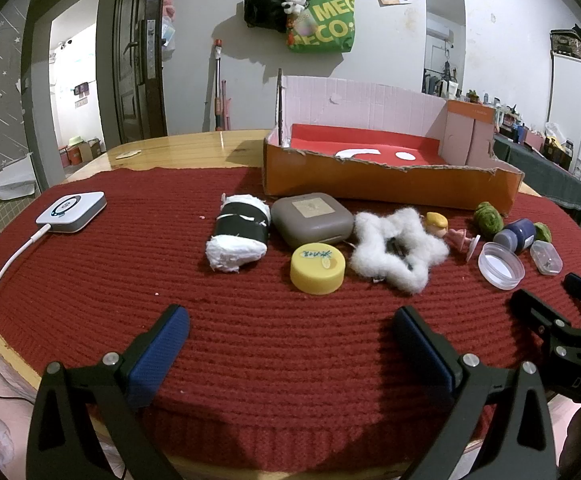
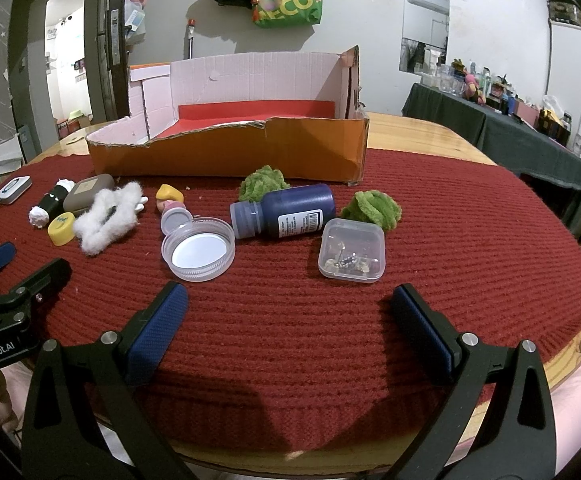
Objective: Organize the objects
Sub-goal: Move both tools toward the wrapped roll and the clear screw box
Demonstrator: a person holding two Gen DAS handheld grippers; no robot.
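A row of small things lies on the red knitted mat (image 1: 170, 264) before an orange cardboard box (image 1: 386, 184) with a red floor. From the left: a black-and-white roll (image 1: 238, 240), a grey-brown case (image 1: 310, 220), a yellow lid (image 1: 317, 267), a white fluffy star (image 1: 398, 248), a small doll (image 2: 169, 199), a clear lid (image 2: 198, 248), a dark blue bottle (image 2: 286, 210) on its side, a clear little box (image 2: 351, 250) and two green pompoms (image 2: 372, 208). My left gripper (image 1: 290, 330) hangs open near the mat's front edge, short of the yellow lid. My right gripper (image 2: 289, 308) is open too, just short of the clear lid and clear box.
A white device (image 1: 71, 212) with a cable lies at the mat's left. The wooden table (image 1: 194, 148) shows behind the mat. Bags (image 1: 322, 12) hang on the wall behind the box. A dark-clothed side table (image 2: 530, 140) with clutter stands at the right.
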